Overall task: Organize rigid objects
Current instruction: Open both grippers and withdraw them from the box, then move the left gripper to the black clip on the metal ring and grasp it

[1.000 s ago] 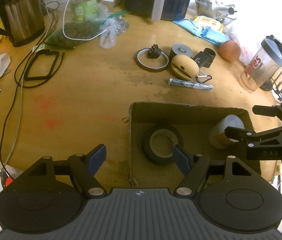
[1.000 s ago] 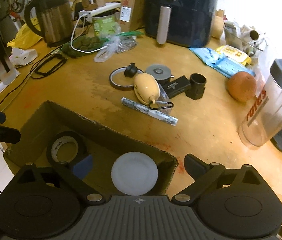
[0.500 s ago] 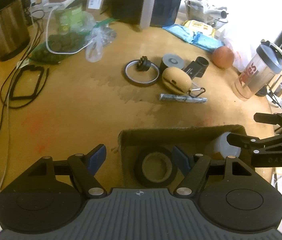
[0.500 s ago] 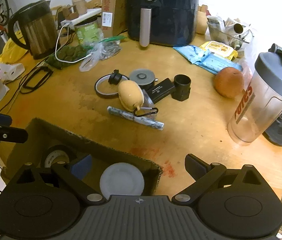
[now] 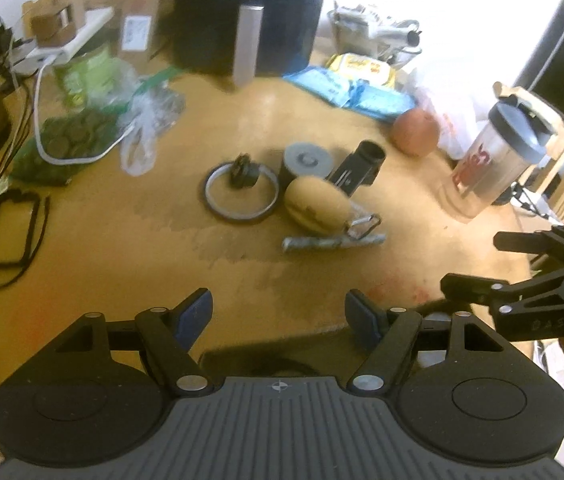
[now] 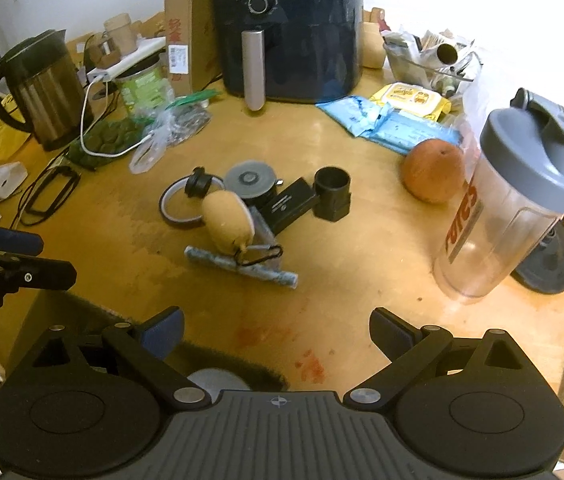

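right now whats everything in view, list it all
air fryer: 1, black, table back
kettle: 1, steel, back left
shaker bottle: 1, clear, grey lid, right
orange: 1, beside the bottle
tape ring: 1, dark, centre
tan oval case: 1, centre
patterned stick: 1, grey, nearest of the cluster
black cylinder: 1, centre
cardboard box: 1, near edge
left gripper: open, empty
right gripper: open, empty

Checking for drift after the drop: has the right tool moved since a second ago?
Yes. The right tool has pulled back from over the cardboard box, which now sits lower in its view, nearly under it.
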Demonstrator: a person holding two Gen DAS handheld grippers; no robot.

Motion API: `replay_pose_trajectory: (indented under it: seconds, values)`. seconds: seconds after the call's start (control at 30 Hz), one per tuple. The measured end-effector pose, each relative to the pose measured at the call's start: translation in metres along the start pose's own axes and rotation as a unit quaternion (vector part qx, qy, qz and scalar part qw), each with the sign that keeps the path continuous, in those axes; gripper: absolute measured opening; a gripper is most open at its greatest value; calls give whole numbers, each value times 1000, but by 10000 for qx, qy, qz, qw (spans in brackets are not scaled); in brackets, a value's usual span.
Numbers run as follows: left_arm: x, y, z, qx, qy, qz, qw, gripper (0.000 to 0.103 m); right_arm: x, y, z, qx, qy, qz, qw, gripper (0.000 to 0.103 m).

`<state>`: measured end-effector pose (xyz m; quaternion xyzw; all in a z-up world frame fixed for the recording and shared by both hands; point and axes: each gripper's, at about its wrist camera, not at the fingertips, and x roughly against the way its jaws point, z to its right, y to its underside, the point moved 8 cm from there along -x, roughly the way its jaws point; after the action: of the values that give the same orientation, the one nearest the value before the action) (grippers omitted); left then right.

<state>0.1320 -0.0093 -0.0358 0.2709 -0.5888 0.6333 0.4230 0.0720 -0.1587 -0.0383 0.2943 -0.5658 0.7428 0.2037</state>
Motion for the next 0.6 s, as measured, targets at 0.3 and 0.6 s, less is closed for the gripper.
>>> replay_pose_trajectory:
  seconds: [0.3, 0.6]
  values:
    - [-9, -27, 3, -119, 142, 144, 9997, 73, -2, -18, 8, -48, 107, 50, 9999, 99]
    - [-24, -48, -7, -194, 0, 373, 9991, 72, -1, -19, 10, -169, 182, 48, 9997, 99]
